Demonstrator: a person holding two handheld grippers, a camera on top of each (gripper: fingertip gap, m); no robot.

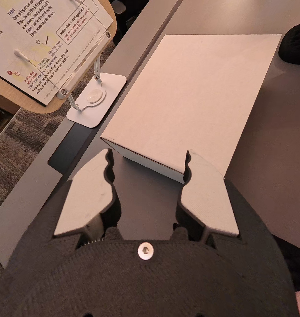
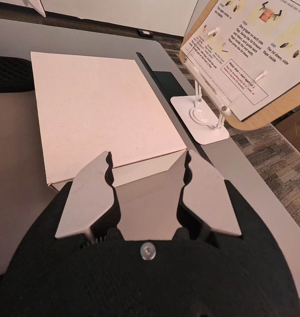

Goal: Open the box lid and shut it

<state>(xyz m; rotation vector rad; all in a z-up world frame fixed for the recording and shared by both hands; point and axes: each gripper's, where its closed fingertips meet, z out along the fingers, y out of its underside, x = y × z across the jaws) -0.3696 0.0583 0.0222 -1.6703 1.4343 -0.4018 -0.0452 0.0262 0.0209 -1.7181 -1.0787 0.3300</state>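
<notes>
A white cardboard box (image 1: 194,96) lies flat on the grey table with its lid down; it also shows in the right wrist view (image 2: 101,109). My left gripper (image 1: 149,152) is open and empty, just short of the box's near end wall, fingertips level with its lower edge. My right gripper (image 2: 148,153) is open and empty at the opposite end of the box, its left fingertip over the box's near edge and its right one beside the corner. Neither gripper touches the box as far as I can tell.
A printed sheet on a wooden board (image 1: 42,48) stands on a white stand (image 1: 97,99) at the table's edge; it also shows in the right wrist view (image 2: 245,56). A black object (image 1: 295,44) lies beside the box. Patterned carpet (image 2: 269,154) lies beyond the table.
</notes>
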